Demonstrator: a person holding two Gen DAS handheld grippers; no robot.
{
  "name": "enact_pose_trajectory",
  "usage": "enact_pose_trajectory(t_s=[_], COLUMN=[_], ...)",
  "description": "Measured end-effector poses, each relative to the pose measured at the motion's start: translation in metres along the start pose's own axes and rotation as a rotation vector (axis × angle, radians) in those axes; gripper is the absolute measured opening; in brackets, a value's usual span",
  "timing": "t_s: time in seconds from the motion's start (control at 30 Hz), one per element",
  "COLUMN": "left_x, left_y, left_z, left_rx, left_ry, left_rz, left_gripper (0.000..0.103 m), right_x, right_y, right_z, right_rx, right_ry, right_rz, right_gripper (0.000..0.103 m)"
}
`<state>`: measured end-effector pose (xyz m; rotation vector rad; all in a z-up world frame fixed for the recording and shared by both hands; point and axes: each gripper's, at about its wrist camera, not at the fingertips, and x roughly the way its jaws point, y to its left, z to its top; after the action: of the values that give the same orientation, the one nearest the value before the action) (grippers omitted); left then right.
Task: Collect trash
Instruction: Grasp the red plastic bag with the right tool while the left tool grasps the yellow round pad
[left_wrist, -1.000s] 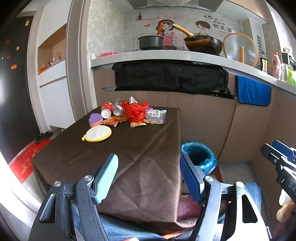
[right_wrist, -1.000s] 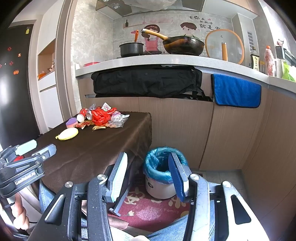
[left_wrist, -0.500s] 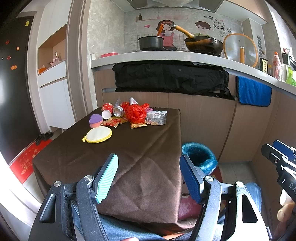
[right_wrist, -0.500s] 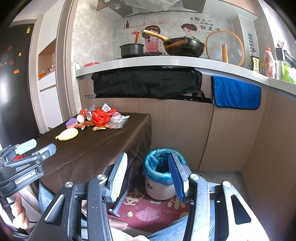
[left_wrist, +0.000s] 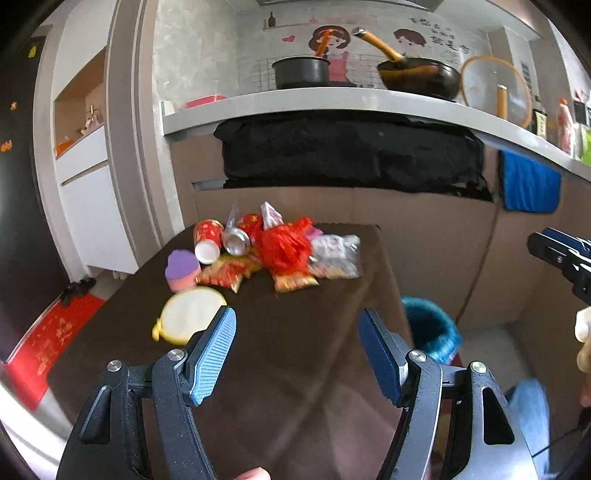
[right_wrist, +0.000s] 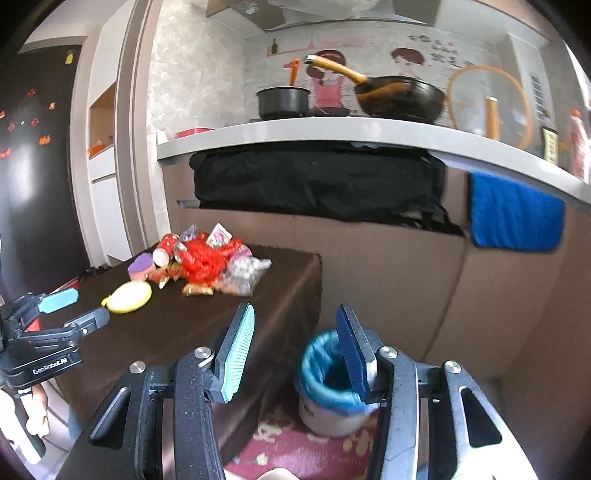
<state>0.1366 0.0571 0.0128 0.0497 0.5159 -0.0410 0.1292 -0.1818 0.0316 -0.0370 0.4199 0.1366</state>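
A pile of trash lies at the far end of the brown-clothed table (left_wrist: 295, 350): a red plastic bag (left_wrist: 286, 247), a red cup (left_wrist: 207, 236), a tipped can (left_wrist: 237, 240), snack wrappers (left_wrist: 221, 273) and a clear bag (left_wrist: 334, 253). The pile also shows in the right wrist view (right_wrist: 207, 260). My left gripper (left_wrist: 297, 354) is open and empty over the table's near half. My right gripper (right_wrist: 293, 350) is open and empty, off the table's right edge above the bin (right_wrist: 328, 380). The left gripper also shows in the right wrist view (right_wrist: 74, 306).
The white bin with a blue liner (left_wrist: 430, 328) stands on the floor to the right of the table. A purple-topped pink item (left_wrist: 181, 271) and a round yellow pouch (left_wrist: 188, 314) lie near the pile. A counter (left_wrist: 332, 103) with pots runs behind.
Both grippers have moved forward toward the trash pile, which now looks larger and nearer. Both stay open and empty.
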Motion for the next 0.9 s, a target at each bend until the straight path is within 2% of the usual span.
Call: enact_pose_trajectory(t_s=[0.17,0.37,0.43,0.57,0.73,0.8,0.83,0.9], left_x=[0.056,0.111,0.130,0.158,0.162,0.163,0.164,0.166], left_y=[0.036,0.075,0.084,0.104,0.131,0.142,0.147,0.156], left_z=[0.033,0.047,0.047,0.042,0.033,0.026,0.023,0.016], left_rx=[-0.003,0.031,0.067,0.001,-0.039,-0.050,-0.055,-0.061], left_ry=[0.009,0.054,0.076,0.176,0.160,0.180,0.194,0.231], left_rz=[0.023,0.042,-0.001,-0.080,-0.030,-0.031,-0.029,-0.048], left_gripper=[0.069,0.070,0.070,0.070,0.070,0.070,0.070,0.070], right_x=[0.078,0.193,0.224,0.274,0.342,0.367,0.369,0.363], right_y=[0.024,0.075,0.097,0.130,0.151,0.162,0.161,0.158], right_z=[0.037,0.059,0.066,0.074,0.063,0.052,0.049,0.051], right_rx=[-0.044,-0.060,-0.083,-0.113,-0.078,-0.070,-0.055,-0.035], right_ry=[0.049,0.197,0.216,0.222,0.350,0.416,0.418,0.382], right_rz=[0.106,0.290,0.339,0.351,0.395,0.436,0.456,0.444], right_gripper=[0.044,0.044,0.044,0.044,0.044,0.044,0.043,0.031])
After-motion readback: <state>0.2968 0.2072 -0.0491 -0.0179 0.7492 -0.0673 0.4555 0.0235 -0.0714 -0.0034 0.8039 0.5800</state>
